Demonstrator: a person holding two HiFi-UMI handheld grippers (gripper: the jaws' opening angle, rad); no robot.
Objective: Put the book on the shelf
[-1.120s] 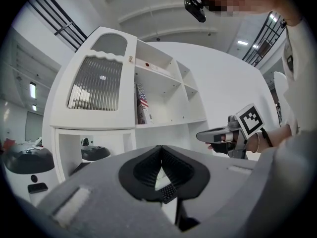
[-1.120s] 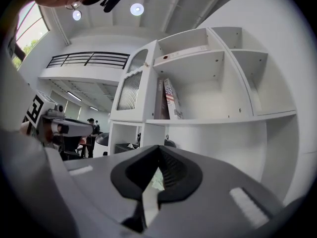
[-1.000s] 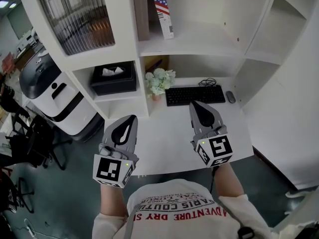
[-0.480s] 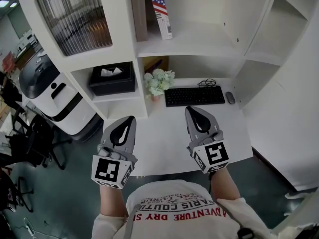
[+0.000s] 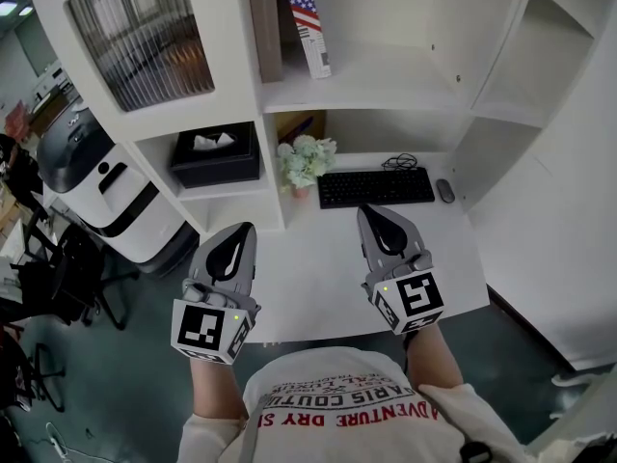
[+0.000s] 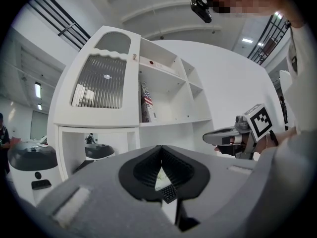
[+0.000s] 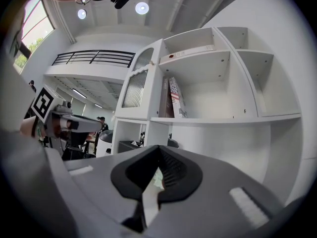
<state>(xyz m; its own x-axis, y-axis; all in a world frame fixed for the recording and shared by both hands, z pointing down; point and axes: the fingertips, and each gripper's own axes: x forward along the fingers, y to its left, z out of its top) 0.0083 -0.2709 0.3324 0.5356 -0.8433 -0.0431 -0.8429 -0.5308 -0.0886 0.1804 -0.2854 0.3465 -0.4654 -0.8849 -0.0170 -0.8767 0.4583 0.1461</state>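
Hardly anything has shifted since a second ago: left gripper (image 5: 246, 231) and right gripper (image 5: 371, 213) hover over the bench (image 5: 318, 280), fingers closed and empty. The book (image 5: 310, 22) already leans on the shelf (image 5: 386, 77), above and beyond them, so the task looks done.

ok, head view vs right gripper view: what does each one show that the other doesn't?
Head view only: the keyboard and mouse on the desk, and the person's shirt.
Right gripper view only: the ceiling lights and the balcony railing.
Both: the flag-covered book standing on the shelf, the ribbed cabinet door, the left tool, and the right tool, shut and empty.
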